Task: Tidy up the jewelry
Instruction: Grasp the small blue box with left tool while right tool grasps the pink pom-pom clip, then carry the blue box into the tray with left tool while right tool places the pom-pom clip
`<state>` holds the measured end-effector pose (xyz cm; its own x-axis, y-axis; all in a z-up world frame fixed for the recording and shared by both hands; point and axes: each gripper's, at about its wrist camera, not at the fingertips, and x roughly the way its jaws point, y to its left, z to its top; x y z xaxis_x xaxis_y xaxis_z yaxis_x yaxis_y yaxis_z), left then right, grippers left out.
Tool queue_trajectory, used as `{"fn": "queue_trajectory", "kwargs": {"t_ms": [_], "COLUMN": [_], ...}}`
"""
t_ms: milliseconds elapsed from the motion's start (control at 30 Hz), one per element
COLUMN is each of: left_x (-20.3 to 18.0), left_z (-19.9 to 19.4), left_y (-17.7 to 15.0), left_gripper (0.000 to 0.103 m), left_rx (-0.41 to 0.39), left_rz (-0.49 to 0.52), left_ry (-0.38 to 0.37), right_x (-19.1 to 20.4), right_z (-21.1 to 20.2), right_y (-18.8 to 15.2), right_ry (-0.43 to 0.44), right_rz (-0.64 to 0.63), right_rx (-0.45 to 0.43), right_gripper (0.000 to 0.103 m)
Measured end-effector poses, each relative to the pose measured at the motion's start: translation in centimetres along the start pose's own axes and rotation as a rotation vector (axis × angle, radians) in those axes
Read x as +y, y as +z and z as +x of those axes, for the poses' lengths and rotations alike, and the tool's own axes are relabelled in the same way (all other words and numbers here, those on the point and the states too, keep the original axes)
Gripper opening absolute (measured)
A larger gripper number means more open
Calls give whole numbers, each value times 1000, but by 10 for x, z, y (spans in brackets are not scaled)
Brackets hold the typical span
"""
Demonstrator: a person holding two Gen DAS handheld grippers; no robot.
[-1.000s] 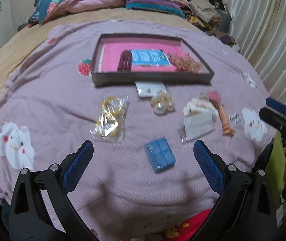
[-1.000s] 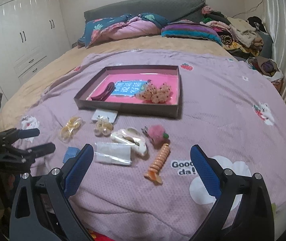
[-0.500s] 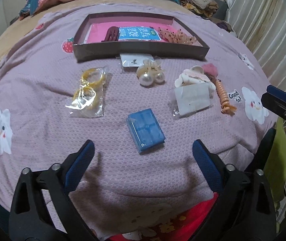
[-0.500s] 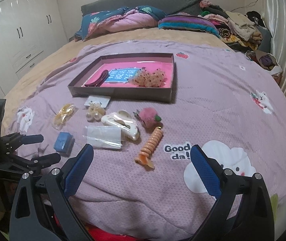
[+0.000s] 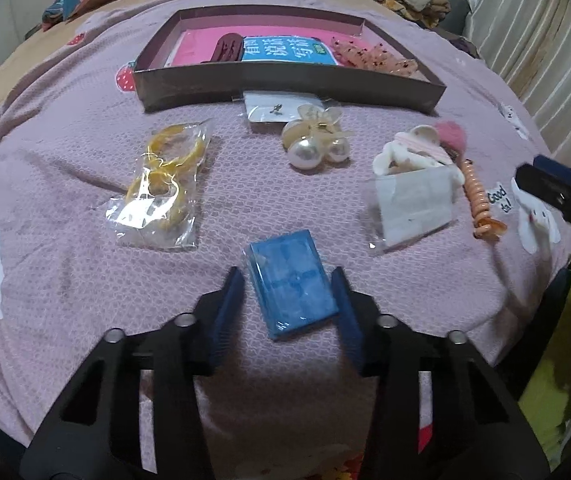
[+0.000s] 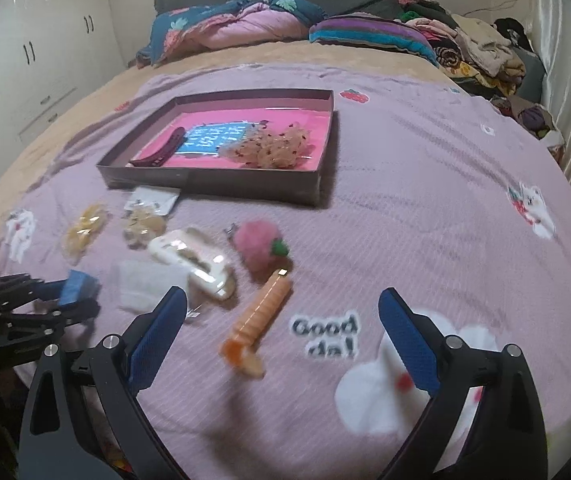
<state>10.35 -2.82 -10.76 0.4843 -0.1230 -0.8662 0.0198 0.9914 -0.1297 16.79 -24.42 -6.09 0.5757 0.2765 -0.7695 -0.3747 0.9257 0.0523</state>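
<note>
A small blue box lies on the purple bedspread between the fingers of my left gripper; the jaws are partly closed around it with small gaps on both sides. A dark tray with a pink floor sits farther back, holding a dark hair clip, a blue card and amber clips. Loose items lie in front of it: bagged yellow rings, pearl clip, clear packet, orange spiral clip, pink pompom. My right gripper is open and empty above the orange clip.
Folded bedding and piled clothes lie at the head of the bed. White wardrobes stand at the left and a curtain at the right. The bed's front edge is just below both grippers.
My left gripper has moved forward and down over the blue box and its jaws have narrowed around it. My right gripper has moved forward over the orange clip, still open.
</note>
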Motion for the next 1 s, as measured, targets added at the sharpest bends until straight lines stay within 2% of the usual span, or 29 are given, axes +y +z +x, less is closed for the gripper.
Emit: {"fn": "queue_trajectory", "kwargs": {"t_ms": [133, 433, 500, 567, 833, 1000], "left_x": [2, 6, 7, 7, 6, 5], "left_z": [0, -11, -14, -17, -24, -33], "left_y": [3, 10, 12, 14, 22, 31], "left_gripper": [31, 30, 29, 29, 29, 28], "left_rx": [6, -7, -15, -18, -34, -53], "left_rz": [1, -7, -10, -10, -10, -4], "left_ry": [-9, -25, -26, -28, -33, -33], "right_x": [-1, 2, 3, 5, 2, 2], "right_z": [23, 64, 67, 69, 68, 49], "right_y": [13, 28, 30, 33, 35, 36], "right_ry": [12, 109, 135, 162, 194, 213], "right_rz": [-36, -44, -43, -47, -19, -9], "right_rx": [36, 114, 112, 119, 124, 83], "right_gripper": [88, 59, 44, 36, 29, 27]}}
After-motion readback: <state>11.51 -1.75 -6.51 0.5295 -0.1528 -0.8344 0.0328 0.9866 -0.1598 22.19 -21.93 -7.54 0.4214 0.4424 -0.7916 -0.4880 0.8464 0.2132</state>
